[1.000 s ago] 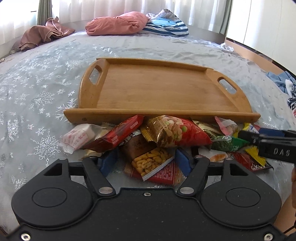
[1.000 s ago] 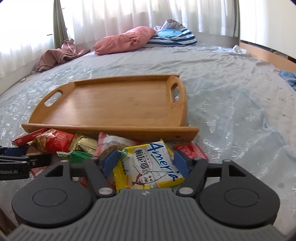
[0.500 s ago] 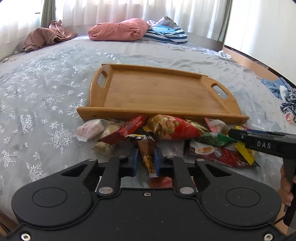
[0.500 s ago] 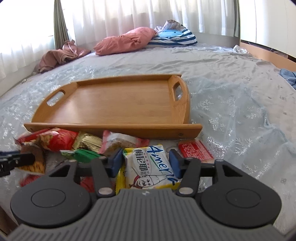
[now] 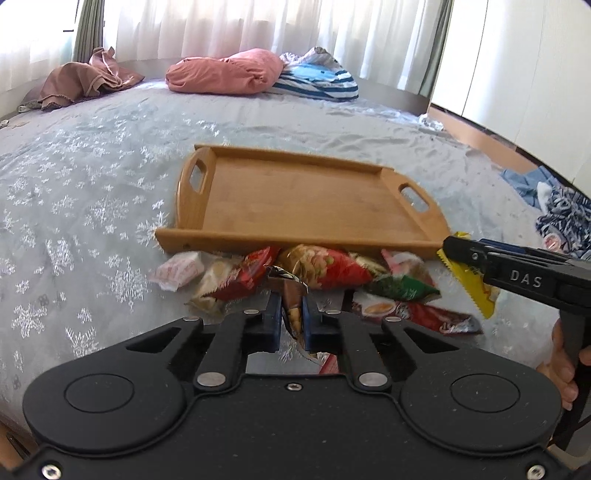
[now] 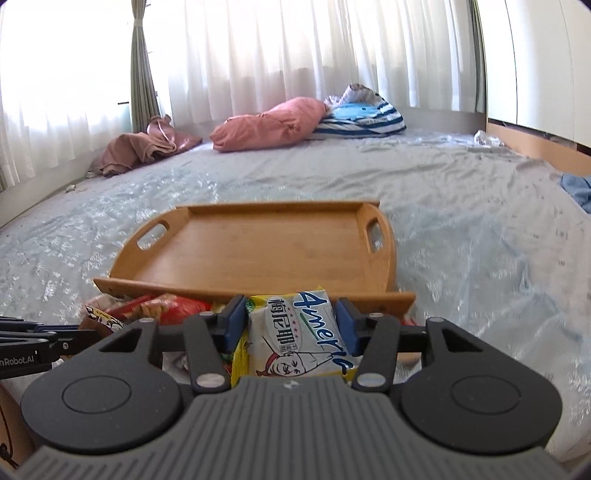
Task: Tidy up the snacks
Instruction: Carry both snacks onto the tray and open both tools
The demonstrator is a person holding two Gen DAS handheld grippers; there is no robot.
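left gripper (image 5: 291,317): fingers clenched on a brown snack pack (image 5: 290,295), lifted just over the near edge of the pile.
right gripper (image 6: 290,319): fingers grasping a yellow-white pack (image 6: 299,332) by its sides; in the left view the pack's yellow edge (image 5: 467,286) hangs from the fingertips, clear of the bed, near the tray's right corner.
tray (image 5: 306,195): wooden, two handles, lying flat on the bed (image 5: 92,206), just beyond the snacks.
snack pile (image 5: 314,269): on the bed against the tray's near rim; a white pack (image 5: 179,269) at the left end, red packs (image 5: 332,264) in the middle, a green pack (image 5: 402,288) to the right.
far end: pink pillow (image 5: 225,72) and striped bundle (image 5: 317,79) by the curtains (image 5: 258,29).
far left: brown cloth (image 5: 85,79) on the bed.
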